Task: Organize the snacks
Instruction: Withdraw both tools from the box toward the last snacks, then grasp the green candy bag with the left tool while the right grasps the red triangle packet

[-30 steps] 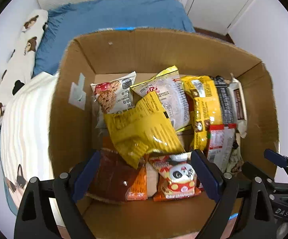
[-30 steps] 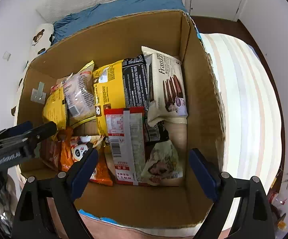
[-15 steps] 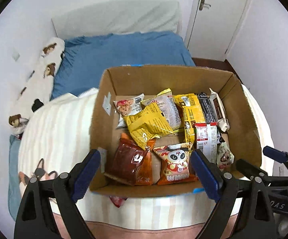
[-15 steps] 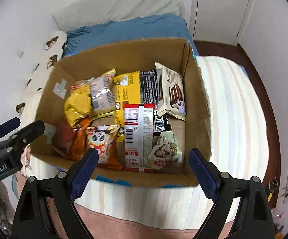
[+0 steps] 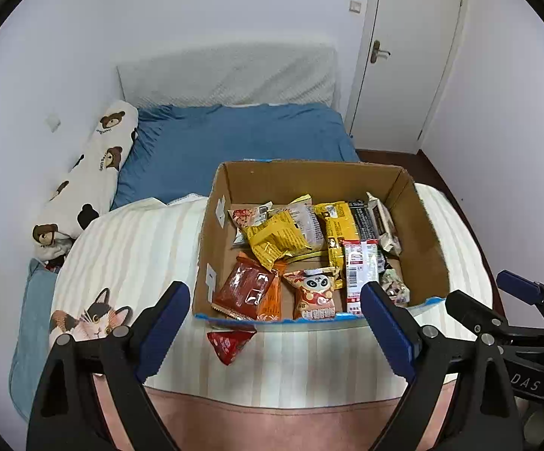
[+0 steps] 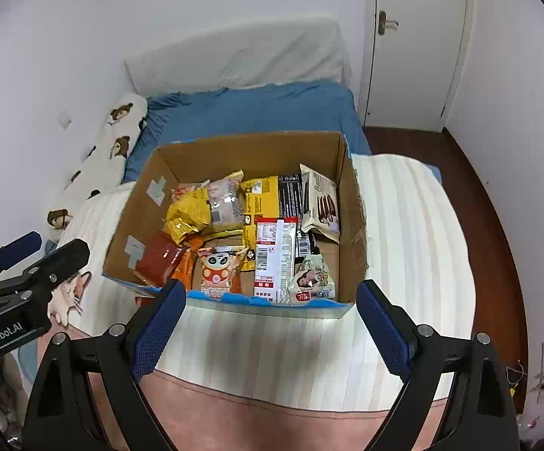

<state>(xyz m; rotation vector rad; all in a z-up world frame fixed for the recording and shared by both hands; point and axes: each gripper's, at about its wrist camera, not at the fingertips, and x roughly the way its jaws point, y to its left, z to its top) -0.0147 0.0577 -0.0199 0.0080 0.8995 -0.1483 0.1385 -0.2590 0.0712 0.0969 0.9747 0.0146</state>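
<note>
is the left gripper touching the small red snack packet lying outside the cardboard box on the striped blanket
Apart. In the left wrist view the small red snack packet lies on the striped blanket between the open left gripper fingers, with bare blanket visible on both sides.

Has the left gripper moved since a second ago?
Yes. The left gripper has pulled up and back from the cardboard box, which now looks smaller.

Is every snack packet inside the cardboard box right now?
No: a small red packet lies outside on the striped blanket, just in front of the cardboard box.
</note>
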